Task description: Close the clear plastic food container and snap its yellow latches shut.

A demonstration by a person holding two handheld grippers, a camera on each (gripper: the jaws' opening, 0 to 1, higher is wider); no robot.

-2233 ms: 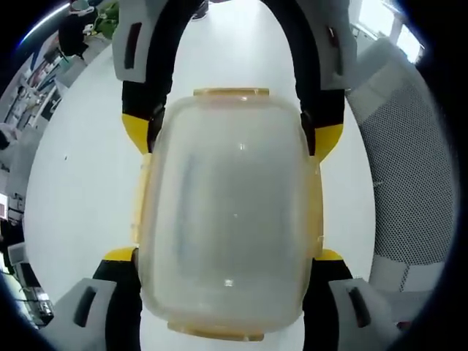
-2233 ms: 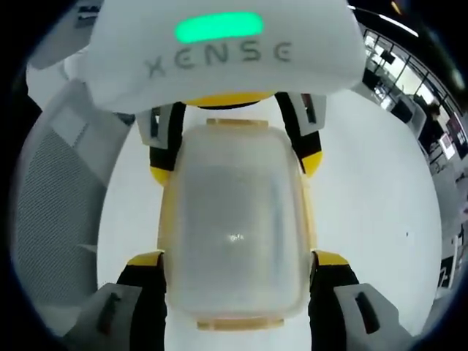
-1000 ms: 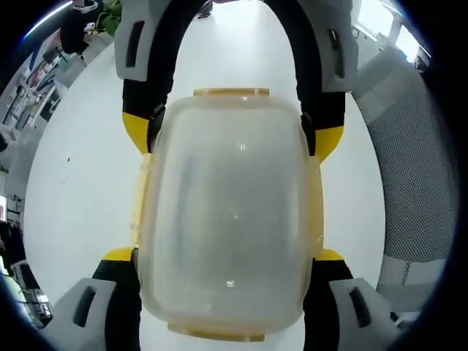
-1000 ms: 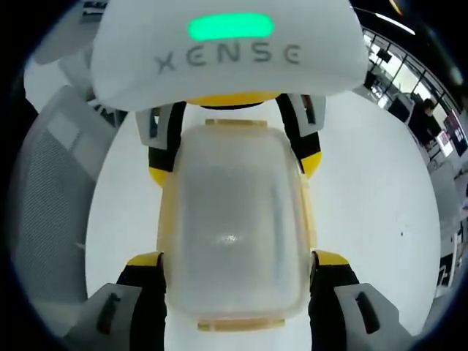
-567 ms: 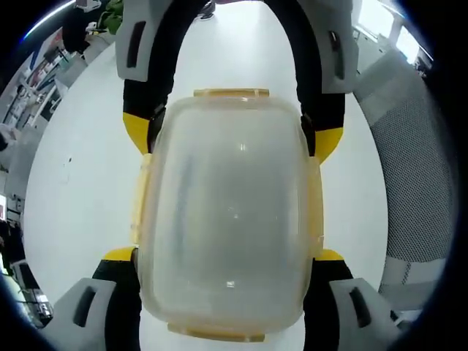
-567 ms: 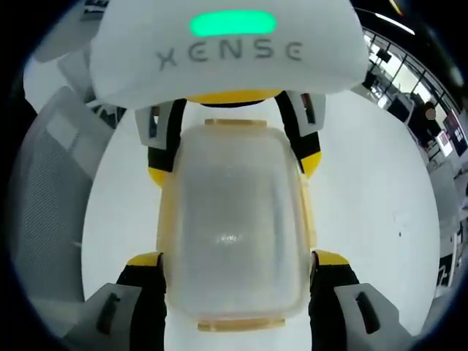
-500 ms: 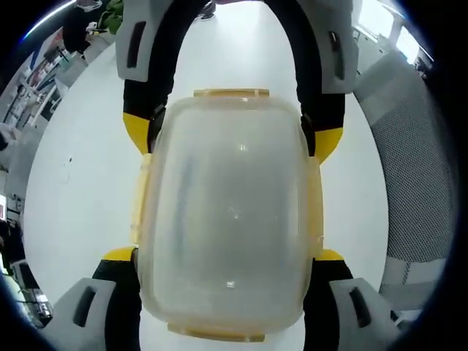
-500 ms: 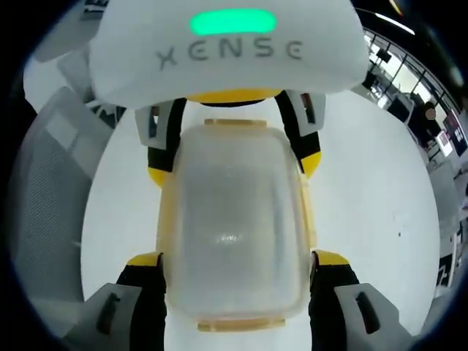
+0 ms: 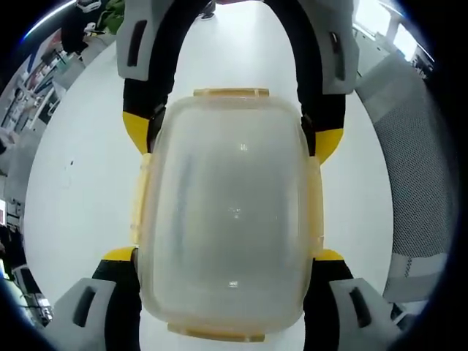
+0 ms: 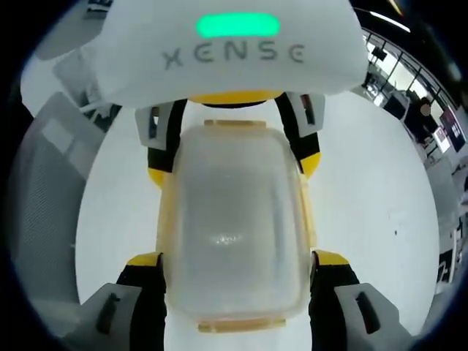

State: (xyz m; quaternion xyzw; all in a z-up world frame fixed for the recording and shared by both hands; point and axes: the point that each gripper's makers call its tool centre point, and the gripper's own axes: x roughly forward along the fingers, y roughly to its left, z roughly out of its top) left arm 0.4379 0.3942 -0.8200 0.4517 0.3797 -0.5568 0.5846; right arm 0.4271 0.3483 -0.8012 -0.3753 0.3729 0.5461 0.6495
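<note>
1. Evidently the left claw [image 9: 228,256] is spread wide, its yellow-tipped black jaws pressed against the two long sides of the clear rectangular plastic food container [image 9: 228,219], so it has hold of the box from one end.
2. Opposite it, the right claw [image 10: 232,259] grips the same container [image 10: 230,230] in the same wide span from the other end; each claw appears at the top of the other's view.
3. Held from both ends like this, the box is likely kept level and steady between the hands.
4. Yellow latches lie along the edges: one at the far end [image 9: 231,93], one down the side [image 9: 316,212]. They look folded flat, so the closing appears largely done, though I cannot tell whether each has clicked.
5. Beneath sits a round white worktop [image 9: 80,175], with a grey mesh chair [image 9: 417,175] beside it.
</note>
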